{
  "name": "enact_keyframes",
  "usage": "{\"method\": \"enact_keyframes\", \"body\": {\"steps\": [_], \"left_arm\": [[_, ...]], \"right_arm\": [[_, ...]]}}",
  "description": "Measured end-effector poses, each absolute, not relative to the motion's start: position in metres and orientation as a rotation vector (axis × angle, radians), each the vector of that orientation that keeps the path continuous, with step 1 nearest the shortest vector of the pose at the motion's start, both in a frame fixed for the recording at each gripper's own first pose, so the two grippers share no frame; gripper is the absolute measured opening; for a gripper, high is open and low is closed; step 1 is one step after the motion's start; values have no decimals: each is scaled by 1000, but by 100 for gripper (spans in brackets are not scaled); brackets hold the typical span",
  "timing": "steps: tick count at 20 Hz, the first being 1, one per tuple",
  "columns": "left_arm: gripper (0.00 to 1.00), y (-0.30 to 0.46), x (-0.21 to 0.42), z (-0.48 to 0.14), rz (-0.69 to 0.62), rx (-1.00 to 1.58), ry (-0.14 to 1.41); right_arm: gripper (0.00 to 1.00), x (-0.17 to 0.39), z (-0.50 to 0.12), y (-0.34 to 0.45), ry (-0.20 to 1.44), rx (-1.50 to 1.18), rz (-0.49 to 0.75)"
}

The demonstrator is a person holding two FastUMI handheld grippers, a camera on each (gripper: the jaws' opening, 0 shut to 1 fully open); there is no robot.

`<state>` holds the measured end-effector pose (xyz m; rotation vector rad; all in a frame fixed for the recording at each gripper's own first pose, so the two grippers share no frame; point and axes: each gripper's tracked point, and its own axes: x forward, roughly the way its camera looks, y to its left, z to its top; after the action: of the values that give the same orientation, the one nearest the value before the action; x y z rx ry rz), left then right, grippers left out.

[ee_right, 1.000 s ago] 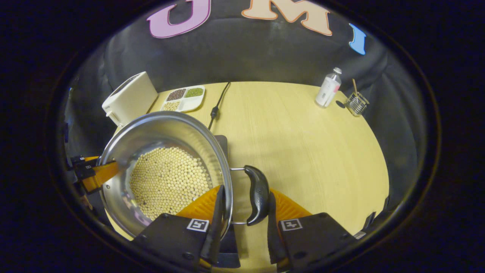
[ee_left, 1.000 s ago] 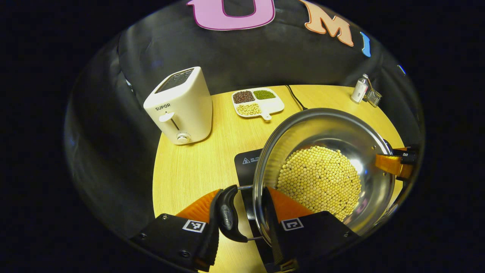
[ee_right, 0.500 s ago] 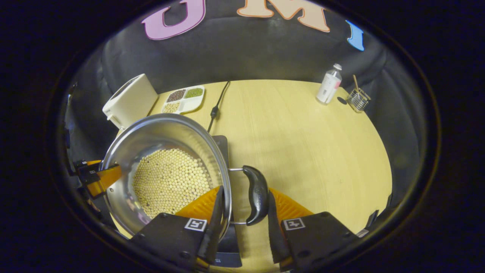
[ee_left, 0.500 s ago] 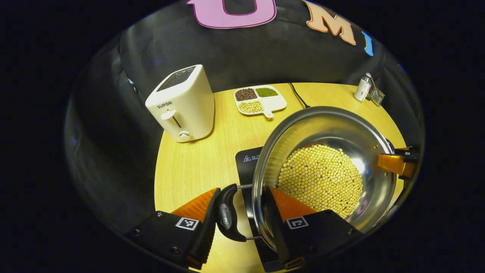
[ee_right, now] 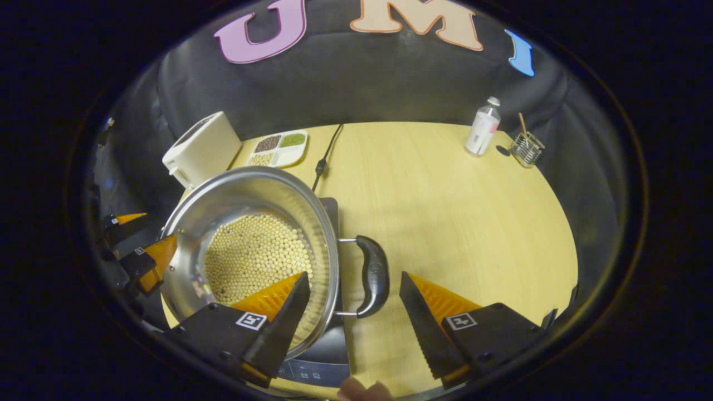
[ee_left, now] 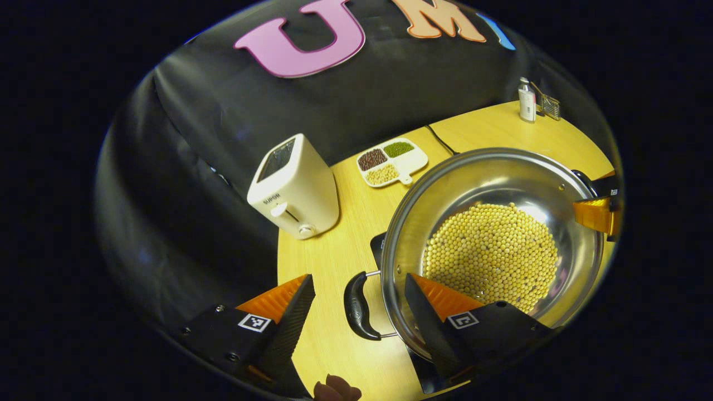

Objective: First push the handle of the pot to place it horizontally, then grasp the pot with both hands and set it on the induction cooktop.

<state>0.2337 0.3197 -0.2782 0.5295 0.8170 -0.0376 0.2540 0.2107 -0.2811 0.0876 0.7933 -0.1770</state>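
While unclasped, pot (ee_right: 250, 223) handles between parted fingers (ee_right: 281, 317).

My left gripper view looks down close over the pot (ee_left: 493, 245) from its left handle side, facing the far wall at 12 o'clock. My right gripper view mirrors it, sharing pot (ee_right: 250, 250) and table (ee_right: 445, 223).

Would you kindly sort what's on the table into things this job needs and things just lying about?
For the job: pot of beans, its handles, induction cooktop, left gripper, right gripper.

Lying about: toaster, bean tray, bottle, wire holder.
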Motion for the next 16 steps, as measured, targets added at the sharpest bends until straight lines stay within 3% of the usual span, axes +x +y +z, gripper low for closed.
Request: {"method": "enact_keyframes", "body": {"steps": [9, 12, 16], "left_arm": [[99, 240, 178, -225, 41, 511, 753], [98, 162, 151, -199, 35, 373, 657], [98, 91, 124, -149, 94, 217, 506]], "right_arm": [[100, 207, -234, 126, 665, 194, -105], [94, 186, -204, 72, 558, 178, -84], [96, 160, -165, 36, 445, 187, -26]]}}
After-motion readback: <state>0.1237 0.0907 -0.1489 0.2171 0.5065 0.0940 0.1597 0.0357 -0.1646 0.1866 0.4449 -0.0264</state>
